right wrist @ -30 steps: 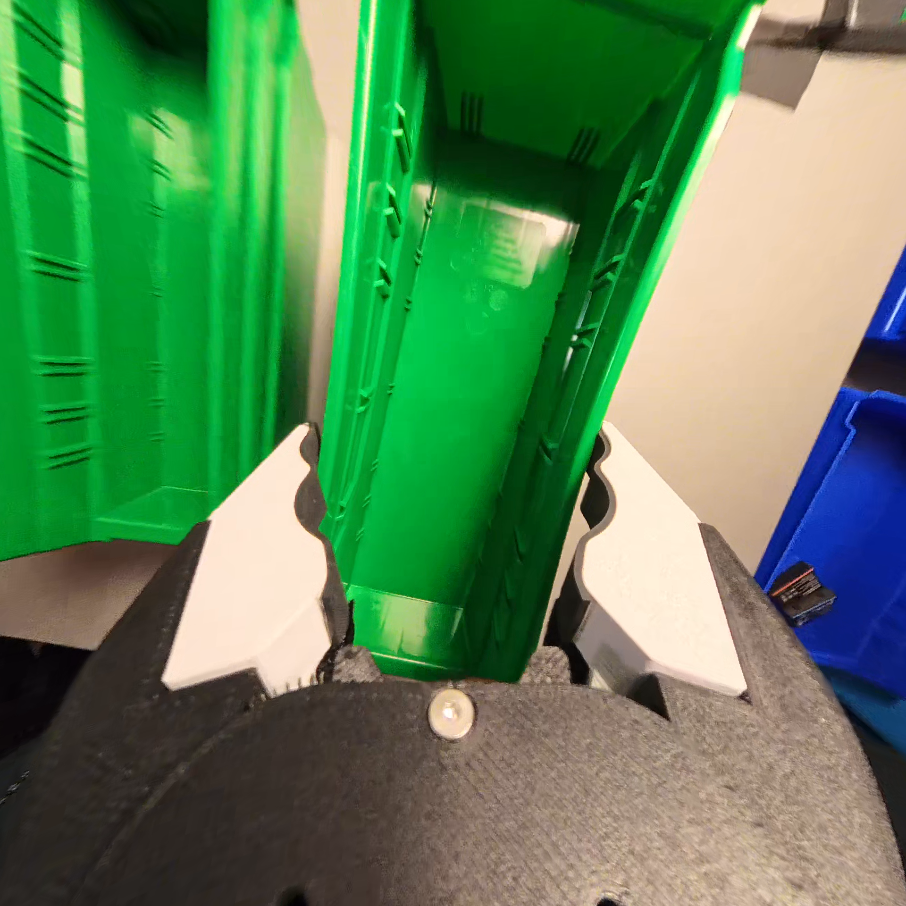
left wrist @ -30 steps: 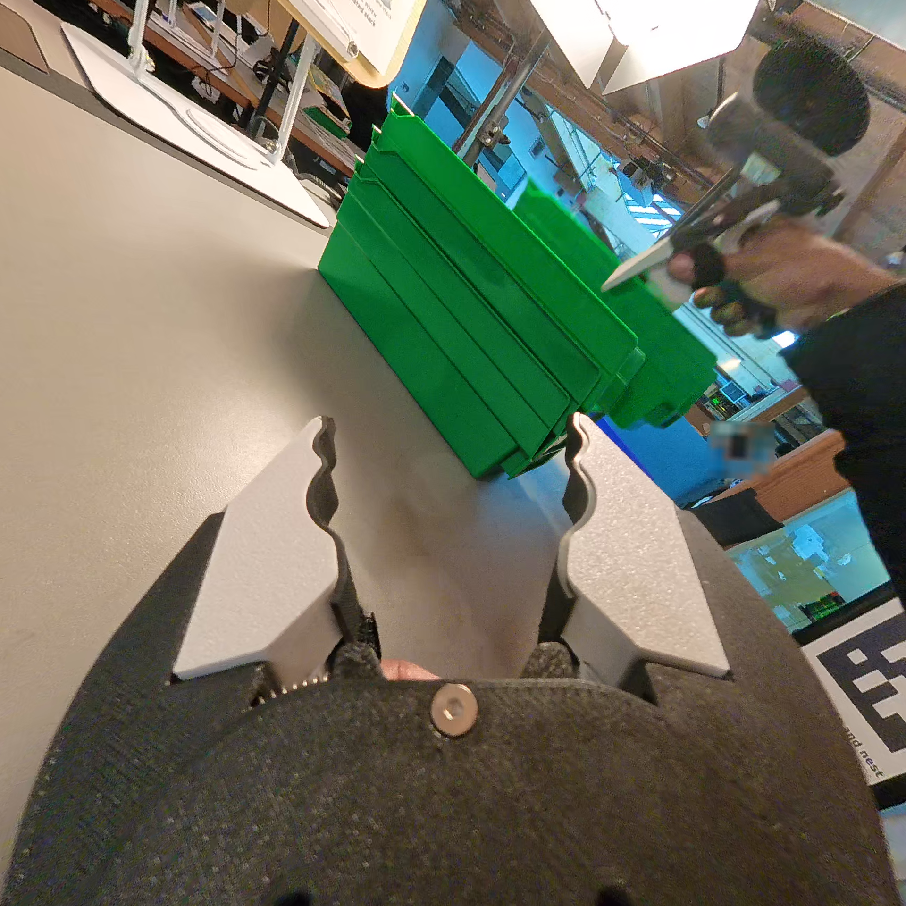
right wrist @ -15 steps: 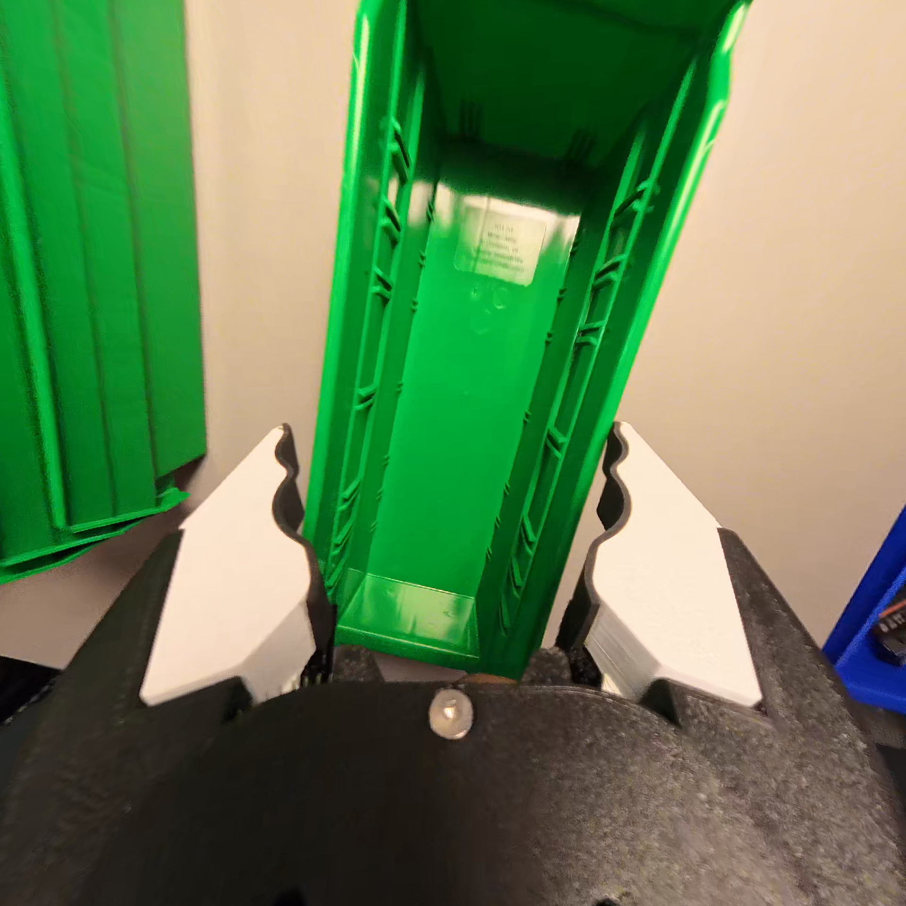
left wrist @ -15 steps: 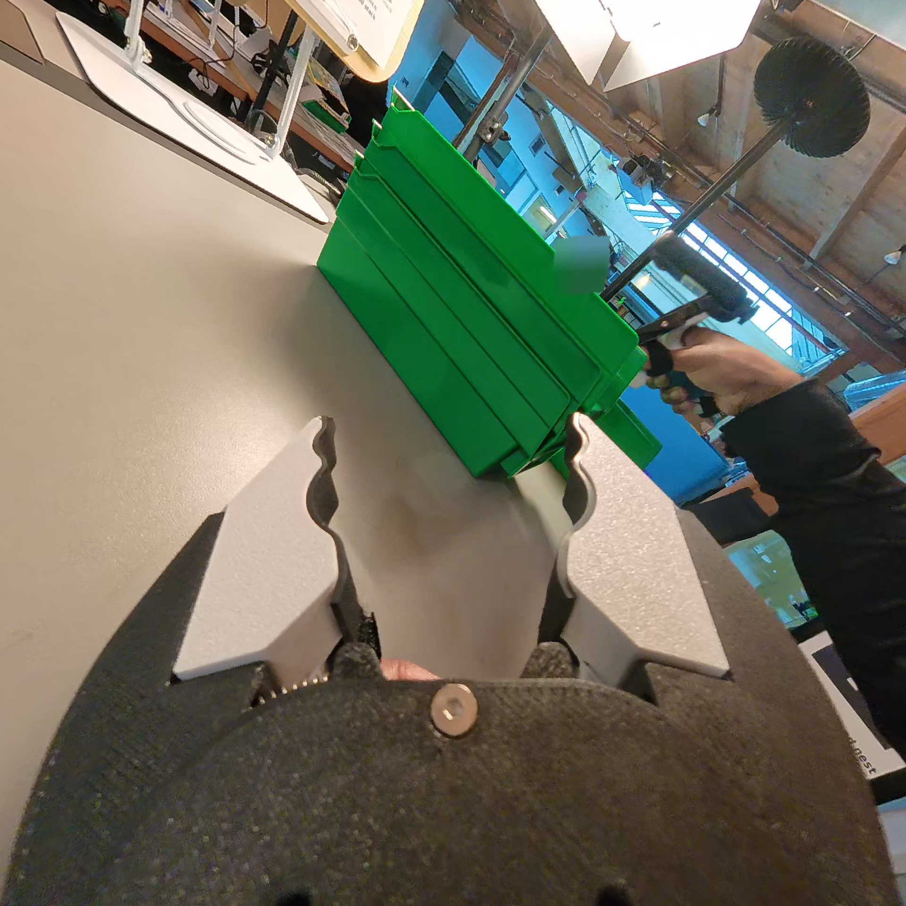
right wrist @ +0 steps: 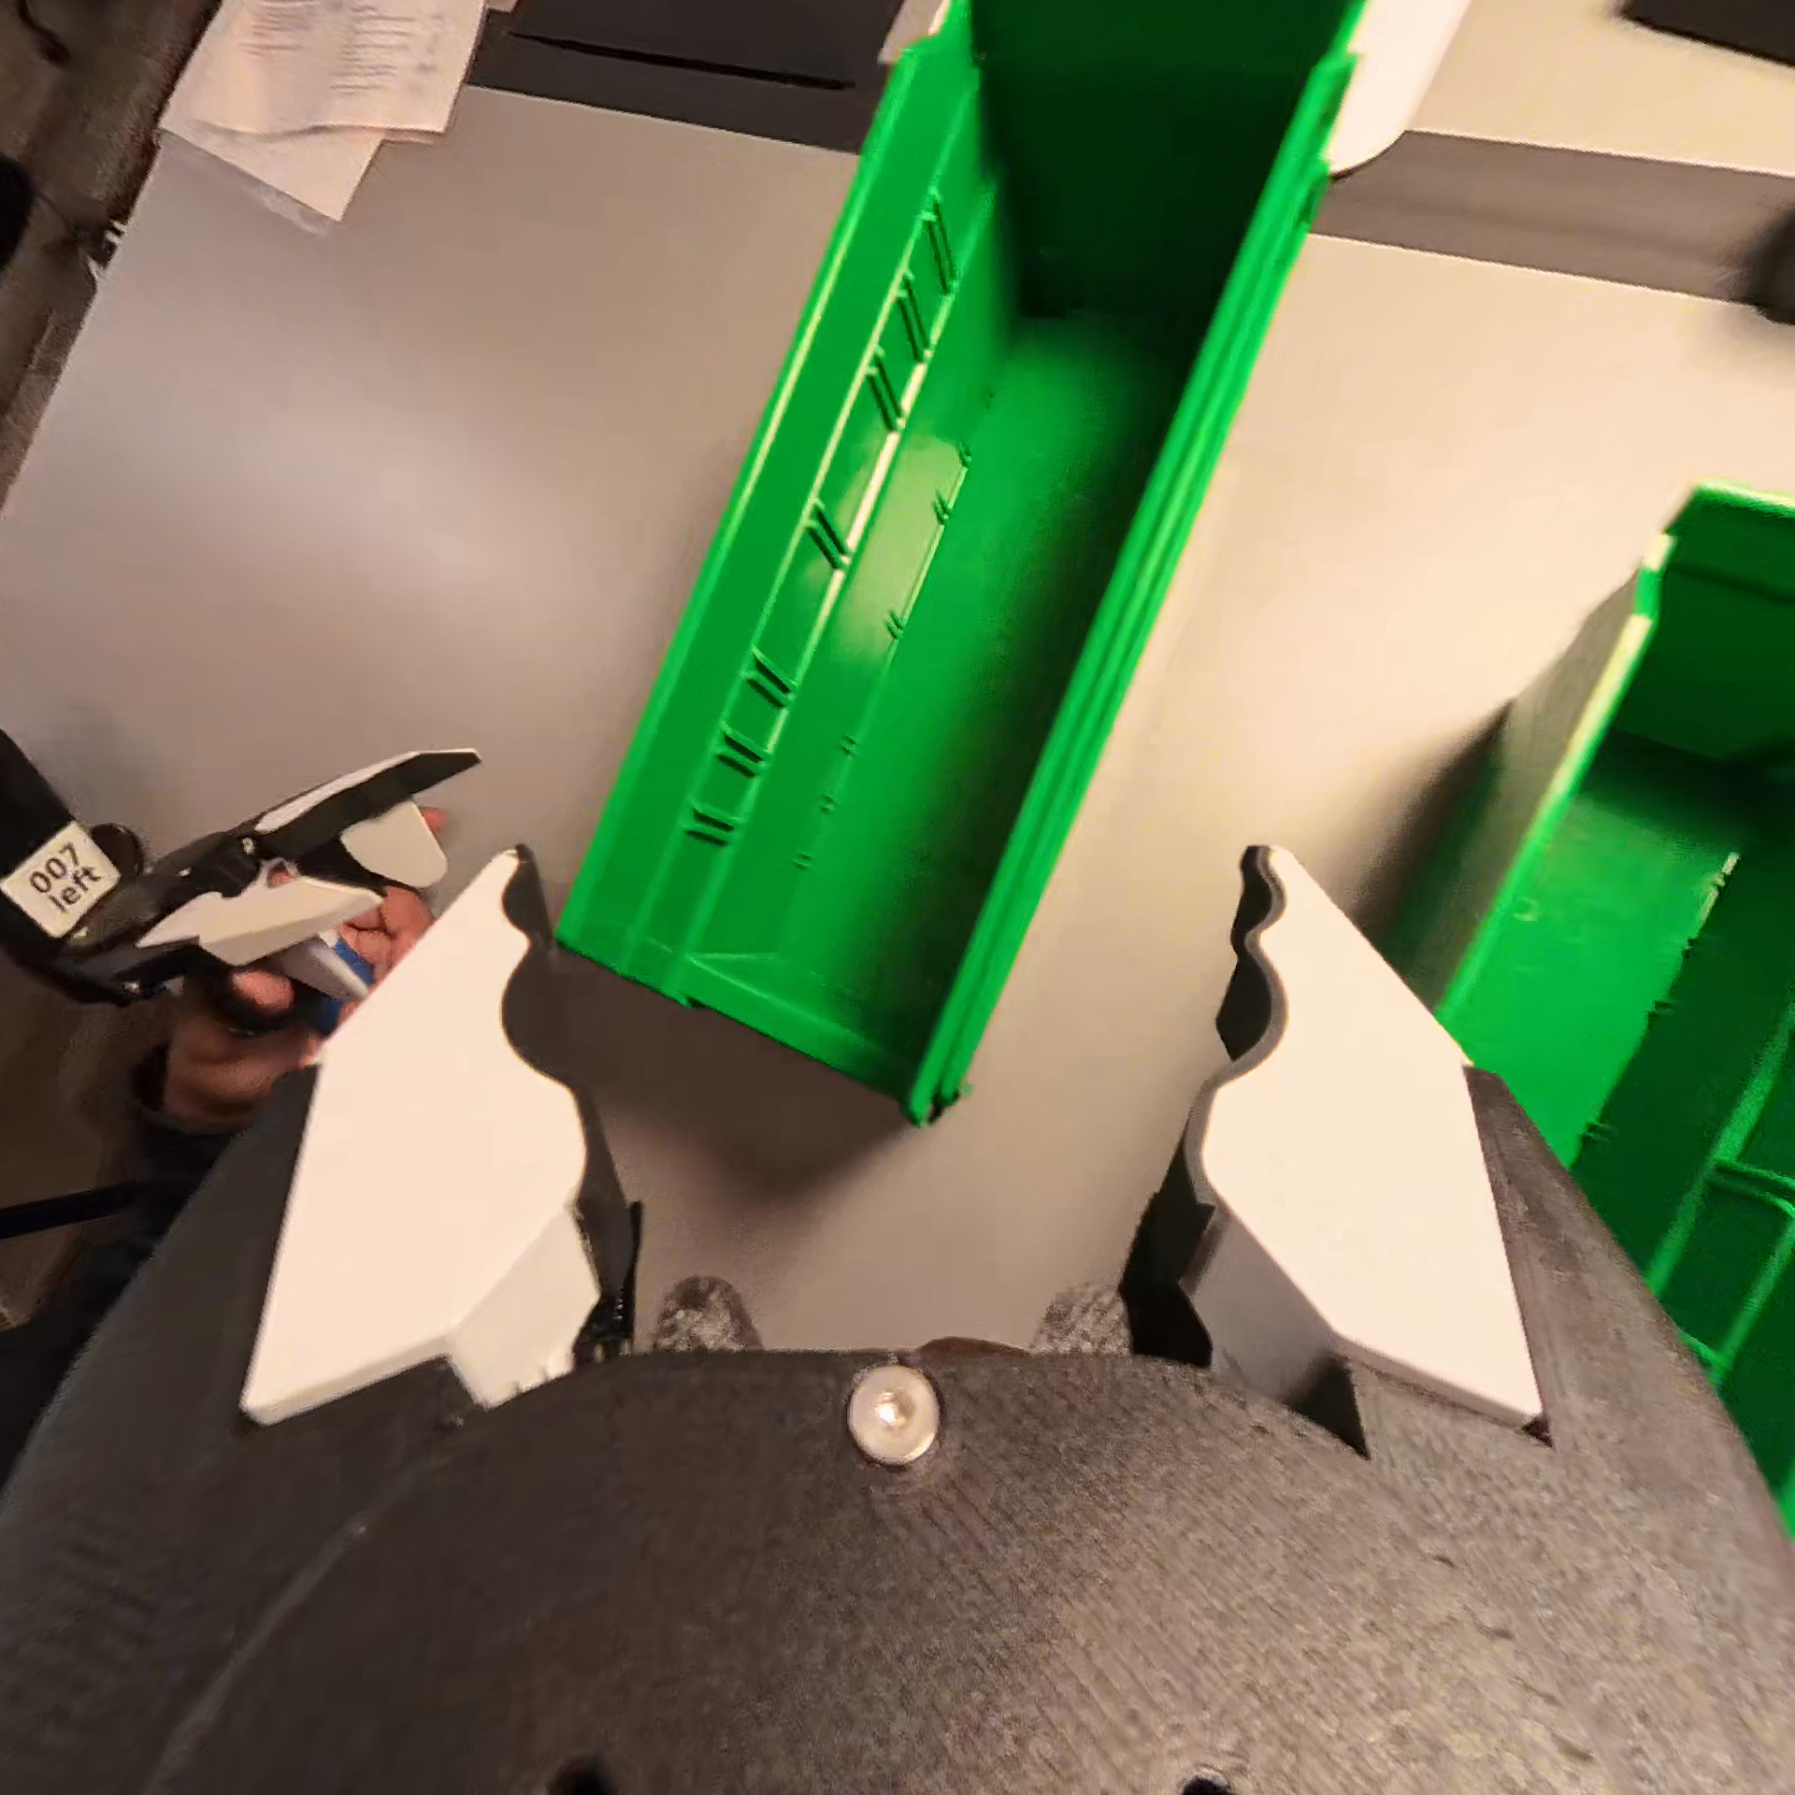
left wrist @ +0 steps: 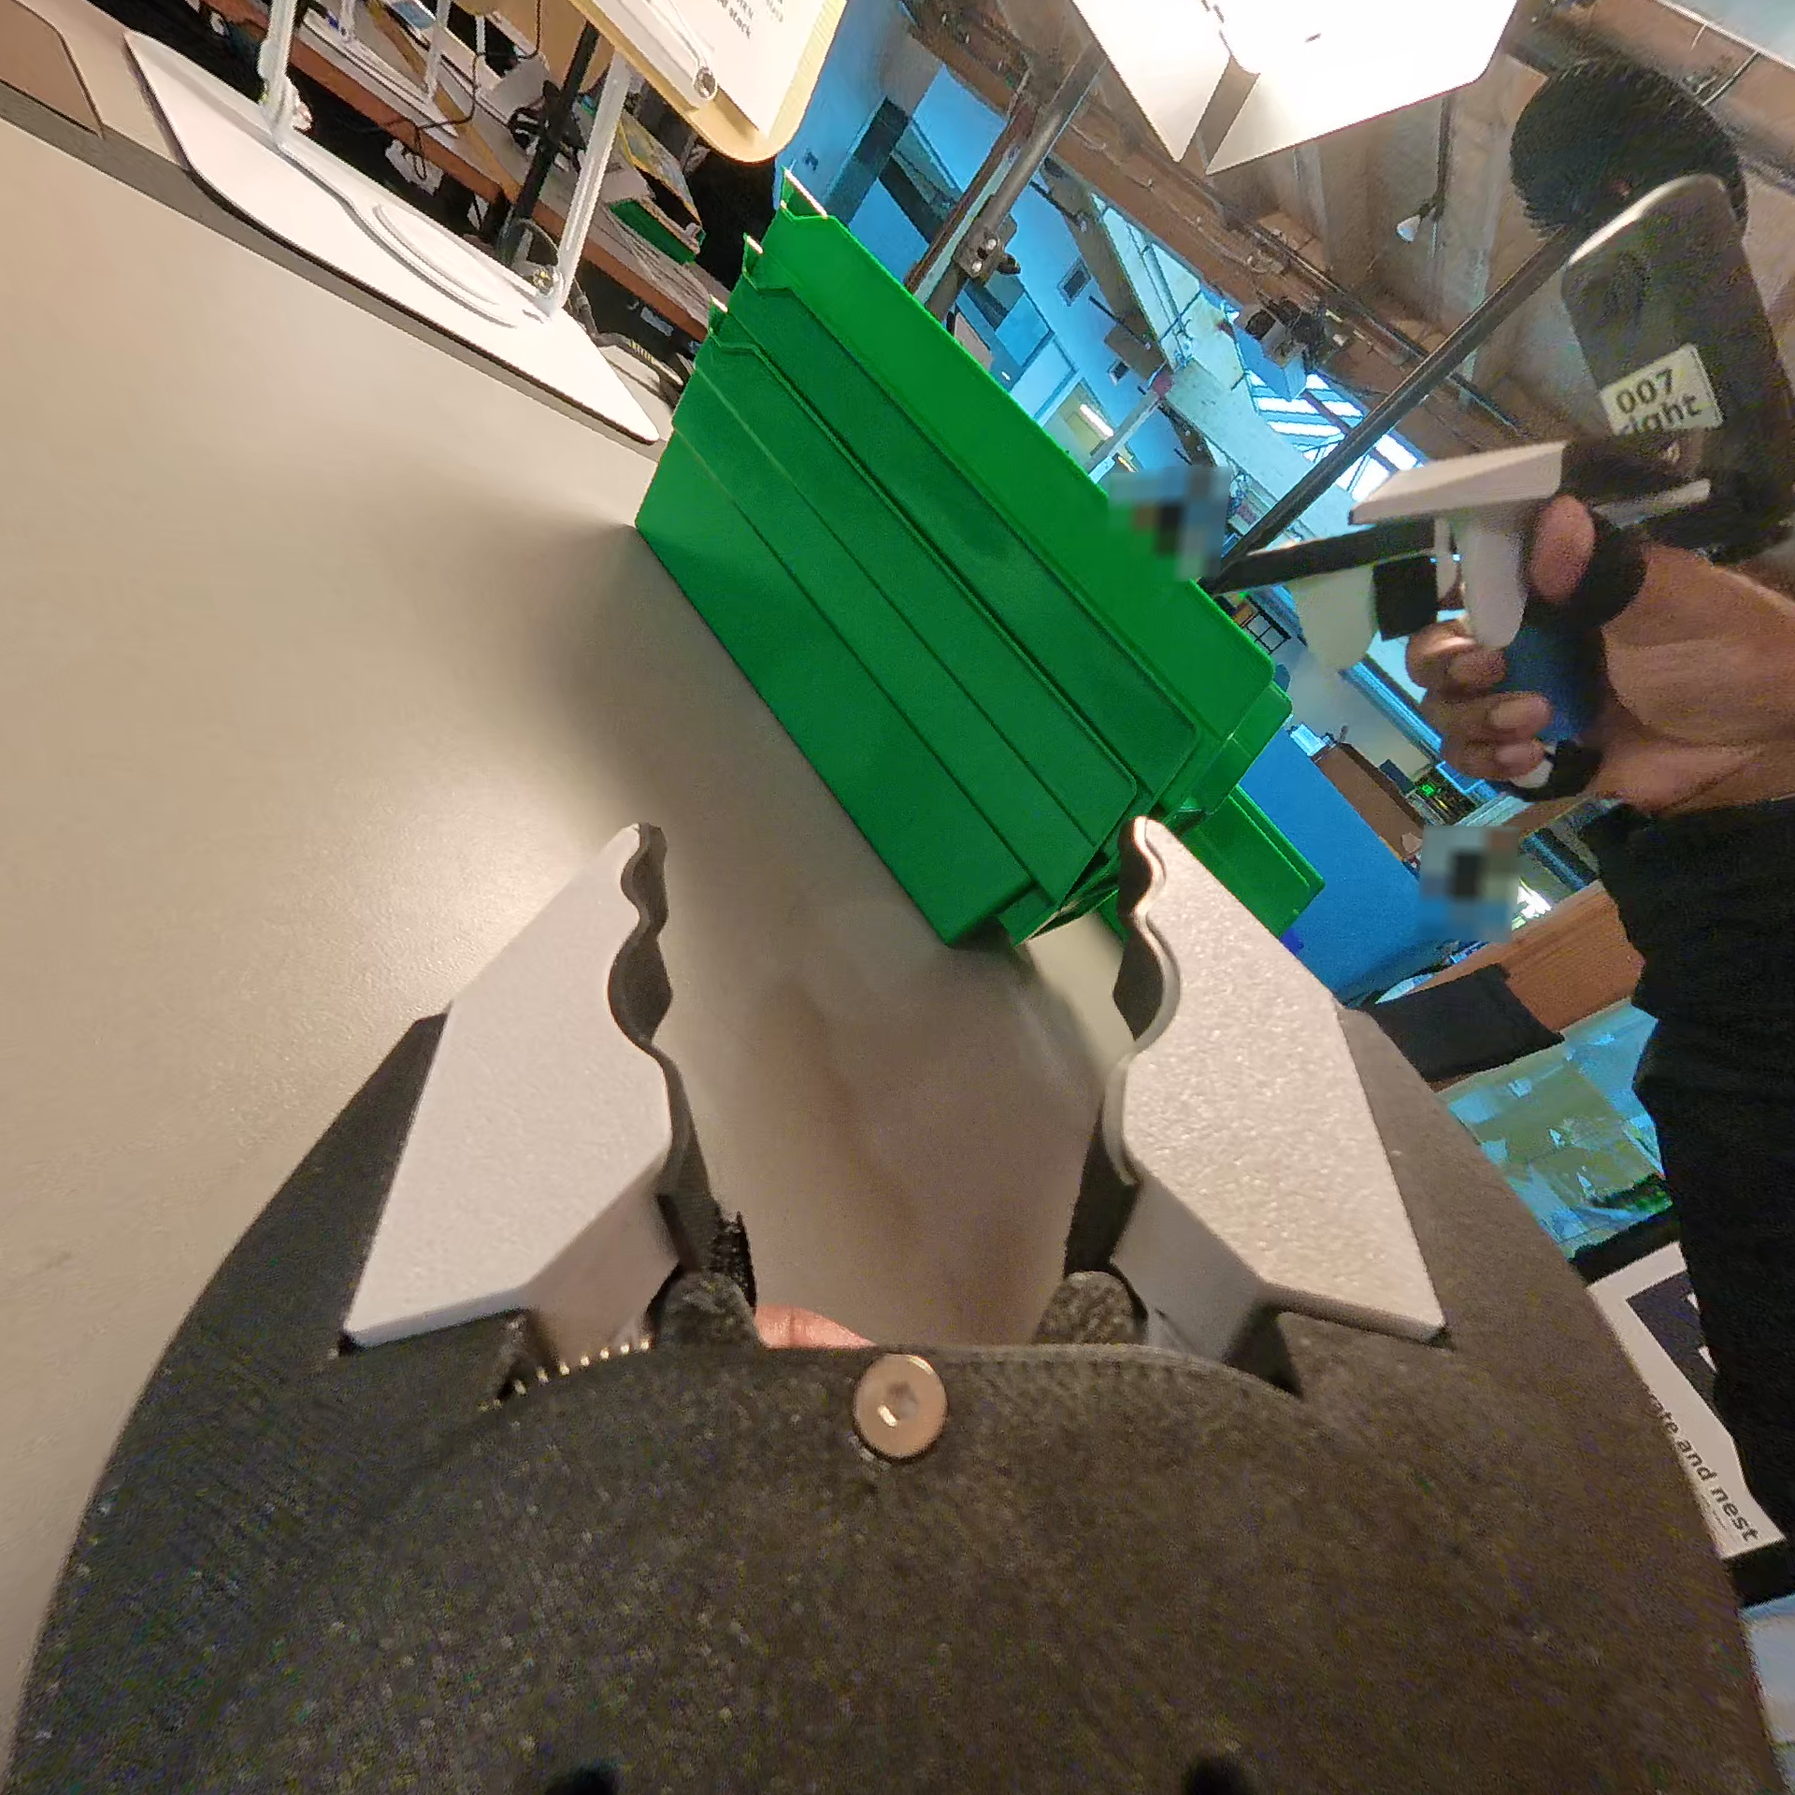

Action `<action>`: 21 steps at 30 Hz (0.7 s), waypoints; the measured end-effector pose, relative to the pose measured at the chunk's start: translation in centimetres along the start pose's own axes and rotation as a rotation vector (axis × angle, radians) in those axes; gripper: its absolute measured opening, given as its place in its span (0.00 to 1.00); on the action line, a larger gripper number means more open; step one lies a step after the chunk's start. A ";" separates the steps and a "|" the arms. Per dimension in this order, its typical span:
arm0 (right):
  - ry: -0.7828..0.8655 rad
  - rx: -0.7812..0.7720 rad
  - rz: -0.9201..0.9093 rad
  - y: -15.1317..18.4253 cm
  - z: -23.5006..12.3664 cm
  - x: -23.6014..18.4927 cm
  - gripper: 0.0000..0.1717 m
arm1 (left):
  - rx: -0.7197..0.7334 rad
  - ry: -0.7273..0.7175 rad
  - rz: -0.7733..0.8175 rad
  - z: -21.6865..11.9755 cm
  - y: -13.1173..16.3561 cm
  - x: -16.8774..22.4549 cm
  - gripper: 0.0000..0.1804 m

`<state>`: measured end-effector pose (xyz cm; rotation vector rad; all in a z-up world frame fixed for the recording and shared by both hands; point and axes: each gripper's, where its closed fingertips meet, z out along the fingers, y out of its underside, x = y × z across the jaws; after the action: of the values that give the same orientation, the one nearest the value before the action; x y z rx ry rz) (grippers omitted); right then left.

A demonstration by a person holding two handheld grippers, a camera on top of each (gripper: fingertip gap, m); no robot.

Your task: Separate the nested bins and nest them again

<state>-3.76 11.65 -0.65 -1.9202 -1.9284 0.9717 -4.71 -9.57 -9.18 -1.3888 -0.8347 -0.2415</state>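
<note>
A stack of nested green bins point(left wrist: 923, 631) lies on the grey table point(left wrist: 291, 680), just ahead of my left gripper point(left wrist: 889, 835). That gripper is open and empty, low over the table. A single green bin point(left wrist: 1263, 864) sits behind the stack. My right gripper point(right wrist: 889, 857) is wide open and empty, raised above the near end of the stack point(right wrist: 923, 583). The single bin point(right wrist: 1700, 874) lies to its right, apart from the pads. The right gripper point(left wrist: 1438, 505) also shows at upper right in the left wrist view. The left gripper point(right wrist: 389, 806) shows at the left in the right wrist view.
A white stand base point(left wrist: 389, 223) rests on the table's far edge. Loose papers point(right wrist: 311, 97) lie at the far left corner. A printed sheet point(left wrist: 1690, 1408) lies at the right edge. A blue container point(left wrist: 1360, 874) stands beyond the bins.
My right jaws widened off the single green bin and let it go. The right gripper drew back and up, swinging over the stack. The left gripper stayed open and barely moved.
</note>
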 end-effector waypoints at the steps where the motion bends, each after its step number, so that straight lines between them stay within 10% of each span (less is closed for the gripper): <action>1: 0.009 -0.014 -0.002 -0.2 0.6 -0.4 0.83 | 0.002 0.000 0.001 0.0 0.0 0.0 0.51; 21: 0.230 -0.312 -0.013 -1.6 8.0 1.5 0.88 | -0.004 0.013 -0.006 -0.1 0.1 0.2 0.51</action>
<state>-10.03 11.05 -6.12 -2.0711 -2.0446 0.4402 -4.52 -9.55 -9.13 -1.3867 -0.8281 -0.2568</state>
